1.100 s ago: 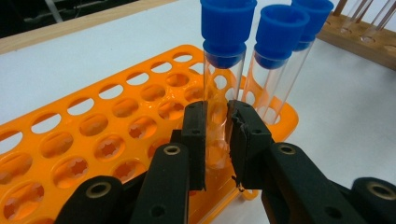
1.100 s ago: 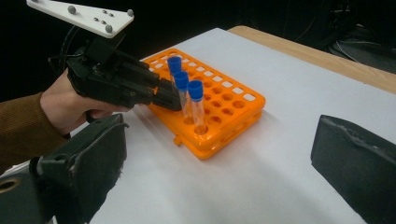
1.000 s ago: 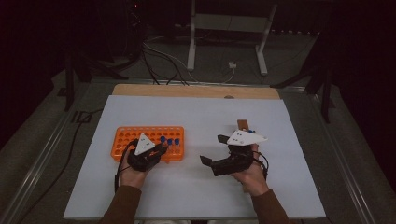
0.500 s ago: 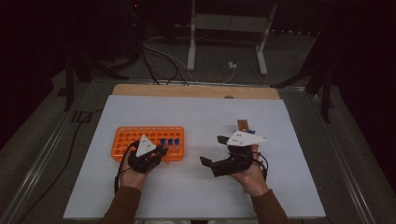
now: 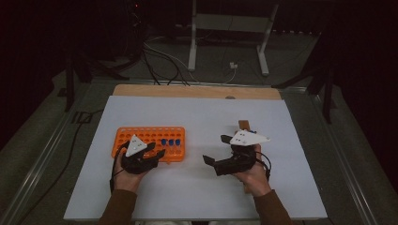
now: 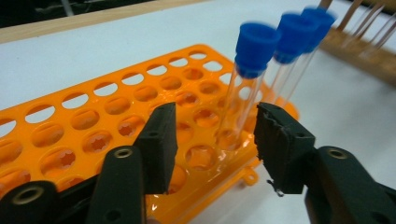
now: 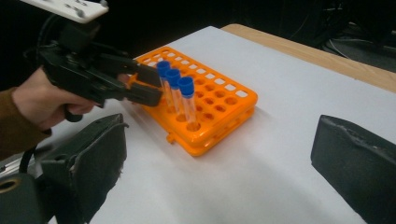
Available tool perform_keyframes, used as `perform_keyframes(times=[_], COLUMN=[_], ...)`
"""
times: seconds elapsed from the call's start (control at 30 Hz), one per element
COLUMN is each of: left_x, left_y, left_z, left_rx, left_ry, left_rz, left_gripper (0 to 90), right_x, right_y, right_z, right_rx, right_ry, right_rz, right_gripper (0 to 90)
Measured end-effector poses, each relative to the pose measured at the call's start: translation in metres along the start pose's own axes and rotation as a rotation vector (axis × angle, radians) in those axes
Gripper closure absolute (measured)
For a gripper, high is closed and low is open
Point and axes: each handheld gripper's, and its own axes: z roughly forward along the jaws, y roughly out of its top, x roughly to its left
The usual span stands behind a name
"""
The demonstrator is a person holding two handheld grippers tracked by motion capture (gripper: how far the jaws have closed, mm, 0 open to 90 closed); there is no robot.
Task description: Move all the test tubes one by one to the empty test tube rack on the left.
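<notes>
The white worktop point(image 5: 197, 122) is being lit within a dark room. The left hand-held gripper point(image 6: 212, 140) has just been opening beside the nearest blue-capped tube point(image 6: 247, 88) in the orange rack point(image 5: 141, 137); the right hand-held gripper point(image 5: 217, 151) is being held spread.

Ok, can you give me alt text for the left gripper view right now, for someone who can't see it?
The left gripper has just been opening, its black jaws standing apart on either side of a clear test tube with a blue cap, seated in an orange tube rack. Two more blue-capped tubes stand behind it in the same row, on a white table.
</notes>
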Motion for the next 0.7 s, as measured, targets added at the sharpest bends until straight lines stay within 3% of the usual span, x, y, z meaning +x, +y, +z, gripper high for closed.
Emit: perform_keyframes(times=[0.27,0.47,0.7], left_x=[0.000,0.002,0.001], left_y=[0.002,0.002,0.003], left_z=[-0.019,-0.029,-0.033], left_rx=[-0.045,-0.068,-0.061], left_ry=[0.019,0.042,0.054], left_rz=[-0.030,-0.053,-0.031], left_gripper=[17.5,2.1,0.6], right_x=[-0.005,-0.011,-0.029], right_y=[0.002,0.002,0.004], right_z=[-0.004,-0.011,-0.028], right_rx=[0.000,-0.002,-0.031], right_ry=[-0.041,-0.082,-0.141], right_rz=[-0.006,-0.009,0.011], right_gripper=[3.3,3.3,3.3])
